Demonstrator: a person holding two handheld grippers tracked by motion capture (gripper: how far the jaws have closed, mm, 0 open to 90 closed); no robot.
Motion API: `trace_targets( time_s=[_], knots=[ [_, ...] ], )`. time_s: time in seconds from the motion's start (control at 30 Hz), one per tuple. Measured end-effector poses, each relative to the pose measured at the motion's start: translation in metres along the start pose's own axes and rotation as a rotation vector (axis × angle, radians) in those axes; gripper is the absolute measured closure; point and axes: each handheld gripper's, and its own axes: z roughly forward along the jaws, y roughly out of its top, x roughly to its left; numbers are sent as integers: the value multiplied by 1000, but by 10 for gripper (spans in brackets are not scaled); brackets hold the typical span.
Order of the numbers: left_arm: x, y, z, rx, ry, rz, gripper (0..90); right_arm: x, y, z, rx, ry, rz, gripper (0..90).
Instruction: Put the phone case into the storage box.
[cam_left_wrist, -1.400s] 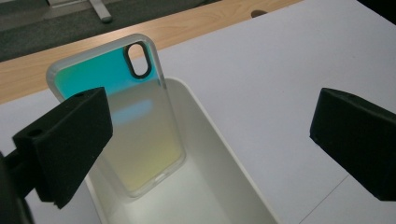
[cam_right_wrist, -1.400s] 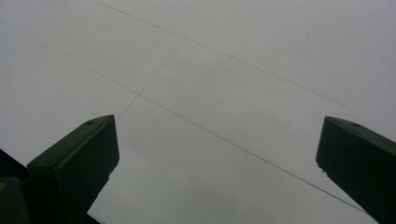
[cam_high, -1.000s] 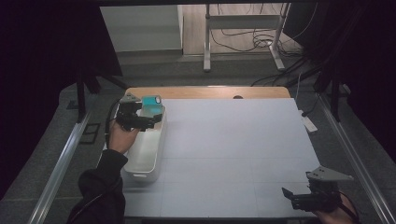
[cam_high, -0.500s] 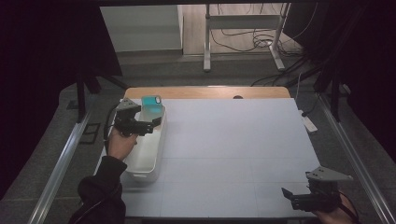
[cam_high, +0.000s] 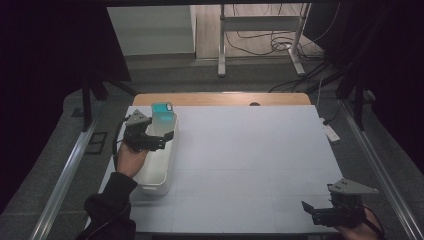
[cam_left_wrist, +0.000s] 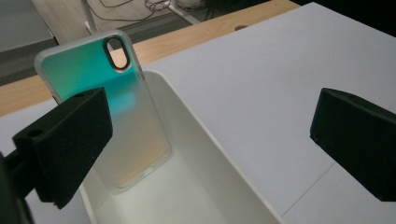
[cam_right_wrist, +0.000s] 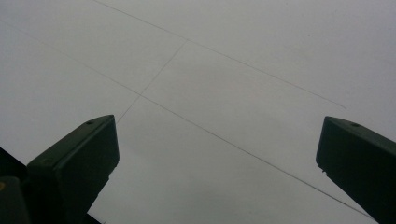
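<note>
The left gripper (cam_left_wrist: 205, 140) is hovering over the near part of a white plastic bin (cam_left_wrist: 210, 154), its fingers (cam_left_wrist: 65, 144) spread wide and gripping nothing. Just beyond the left finger, a phone case (cam_left_wrist: 107, 88) is leaning upright against the bin's far end wall — teal at the top, fading to a pale peach lower down, with a clear rim and an oval camera cutout near its top. Its lower edge is resting on the bin's floor, and no finger is touching it. In the high view the same gripper (cam_high: 161, 141) is sitting above the bin (cam_high: 161, 170), held by the person's left hand (cam_high: 131, 159), with a dark sleeve (cam_high: 107, 210) trailing toward the bottom edge; the case (cam_high: 162, 111) is standing at the bin's far end.

The right gripper (cam_right_wrist: 215, 158) is facing bare white tabletop (cam_right_wrist: 224, 70), crossed by thin seam lines, its fingers (cam_right_wrist: 74, 163) also wide apart and empty. In the high view it (cam_high: 312, 210) is sitting at the near right corner of the tabletop (cam_high: 250, 150) — well apart from the bin, which is lying along the left edge.
</note>
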Motion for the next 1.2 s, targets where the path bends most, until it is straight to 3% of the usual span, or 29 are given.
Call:
trace_targets(
  time_s=[0.17,0.27,0.43,1.2],
  knots=[
    [0,-1,-1,27,-32,-20,0,0,0,-1,-6,-10,-1,0],
    [-3,-2,-2,38,-21,-10,0,0,0,0,-2,-8,0,0],
    [-5,-5,-6,31,-21,-30,0,0,0,-1,-5,-7,3,0],
    [-22,-15,-32,20,-33,-7,0,-1,0,-2,-14,-10,20,0]
  ],
)
